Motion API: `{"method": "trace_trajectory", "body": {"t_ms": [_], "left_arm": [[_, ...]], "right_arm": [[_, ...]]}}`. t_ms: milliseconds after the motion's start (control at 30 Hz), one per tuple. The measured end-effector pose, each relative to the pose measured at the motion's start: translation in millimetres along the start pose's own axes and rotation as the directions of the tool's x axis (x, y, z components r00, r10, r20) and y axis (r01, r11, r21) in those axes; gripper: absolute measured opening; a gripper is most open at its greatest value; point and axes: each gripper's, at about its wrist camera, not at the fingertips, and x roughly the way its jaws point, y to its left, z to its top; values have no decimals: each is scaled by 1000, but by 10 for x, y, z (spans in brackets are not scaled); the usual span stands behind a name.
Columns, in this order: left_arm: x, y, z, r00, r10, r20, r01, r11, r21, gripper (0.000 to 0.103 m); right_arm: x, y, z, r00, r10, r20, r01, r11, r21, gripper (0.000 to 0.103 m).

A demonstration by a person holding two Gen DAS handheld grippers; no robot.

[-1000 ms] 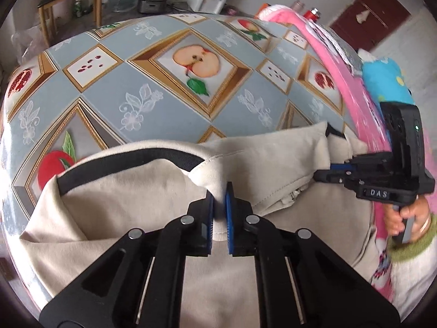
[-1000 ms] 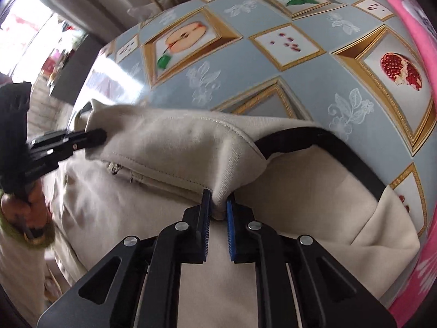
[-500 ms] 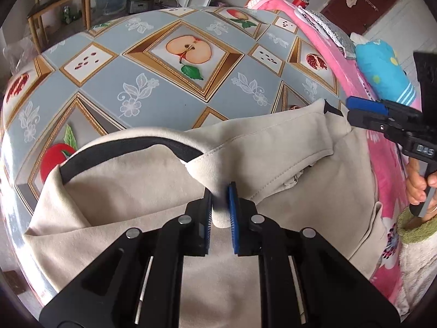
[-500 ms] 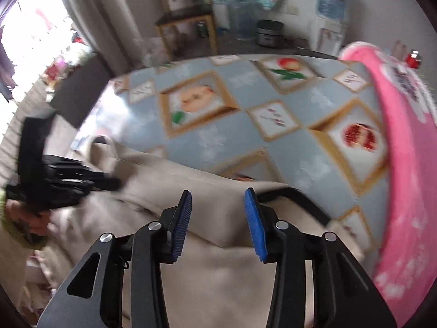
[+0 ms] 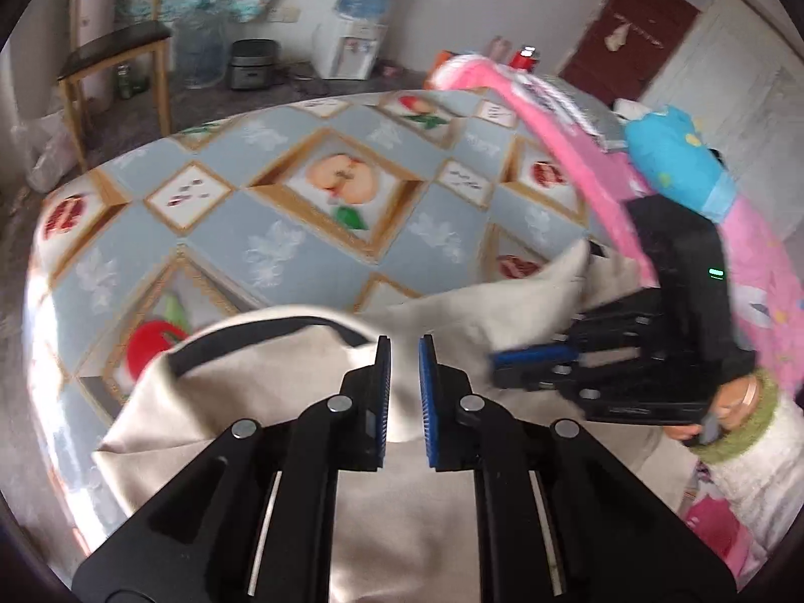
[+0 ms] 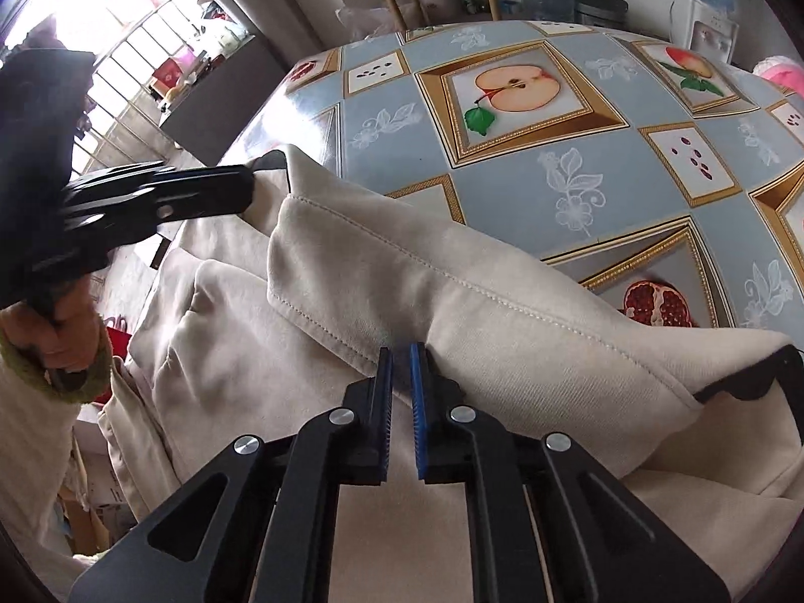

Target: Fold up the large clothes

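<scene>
A large cream garment [image 5: 281, 382] with a black collar band lies bunched at the near edge of the table [image 5: 281, 231]. It also shows in the right wrist view [image 6: 452, 311]. My left gripper [image 5: 403, 352] hovers over the garment with a narrow gap between its jaws and nothing in it. My right gripper [image 6: 400, 357] sits low at a stitched fold of the garment, its blue pads a narrow gap apart, with no cloth visibly between them. In the left wrist view the right gripper [image 5: 502, 367] lies across the garment's right side. In the right wrist view the left gripper [image 6: 246, 188] is near the black band.
The table wears a blue-grey oilcloth [image 6: 578, 161] with fruit pictures. A pink blanket [image 5: 578, 151] and a blue item [image 5: 673, 156] lie along its right side. A wooden chair [image 5: 110, 55] and a water dispenser [image 5: 357, 20] stand behind the table.
My left gripper has let go of the collar fold and lifted. My right gripper, open and raised half a second ago, has come down to the stitched fold with its jaws narrowed.
</scene>
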Motion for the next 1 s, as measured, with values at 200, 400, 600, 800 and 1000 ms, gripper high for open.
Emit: {"method": "trace_trajectory", "body": {"t_ms": [200, 400, 600, 800, 1000], "left_arm": [[485, -233, -102, 988, 13, -155, -6, 999, 49, 11], [656, -144, -63, 990, 43, -136, -41, 999, 15, 10], [693, -185, -97, 986, 65, -153, -62, 998, 22, 10], [519, -246, -171, 988, 30, -151, -24, 999, 46, 9], [381, -263, 70, 1000, 1, -12, -1, 1000, 8, 9]], "right_arm": [[84, 34, 108, 998, -52, 30, 53, 998, -36, 5], [87, -20, 136, 996, -72, 56, 75, 996, -42, 3], [43, 35, 73, 995, -90, 54, 95, 990, -104, 3], [41, 86, 47, 992, -114, 47, 120, 983, -141, 3], [13, 85, 1, 992, -111, 59, 119, 984, -134, 3]]}}
